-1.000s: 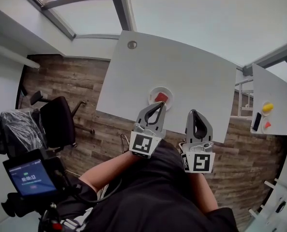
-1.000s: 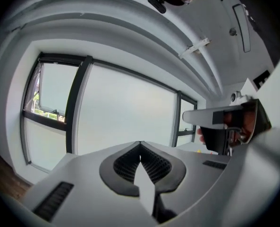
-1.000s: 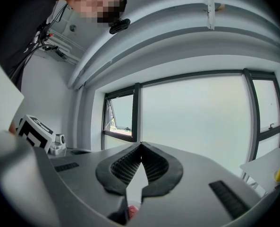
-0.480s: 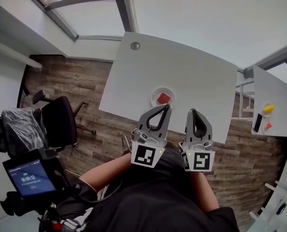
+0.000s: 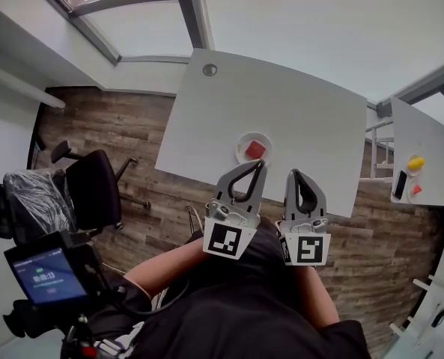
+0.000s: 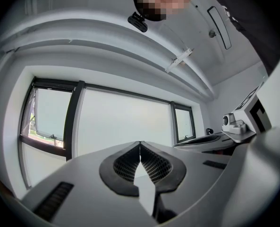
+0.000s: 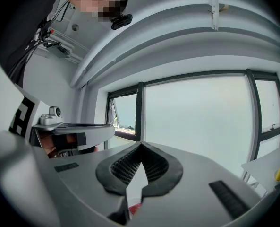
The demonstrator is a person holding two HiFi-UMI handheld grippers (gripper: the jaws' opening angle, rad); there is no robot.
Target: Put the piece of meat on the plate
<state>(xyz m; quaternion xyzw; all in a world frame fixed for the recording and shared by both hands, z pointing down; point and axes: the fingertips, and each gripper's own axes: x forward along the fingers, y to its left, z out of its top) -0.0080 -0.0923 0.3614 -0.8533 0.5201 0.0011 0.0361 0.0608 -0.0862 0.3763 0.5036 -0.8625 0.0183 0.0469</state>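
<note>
bright, even daylight comes in through the large windows (image 6: 121,122), which wash out to near white in both gripper views. the white worktop (image 5: 281,118) is evenly lit and pale. all three views bow strongly toward the edges, and the gripper views fade to black at the corners. the near fingers (image 6: 123,164) look soft, out of focus.

head view steeply down over table (image 5: 296,111); both gripper views level, sharing window (image 6: 121,122)
</note>
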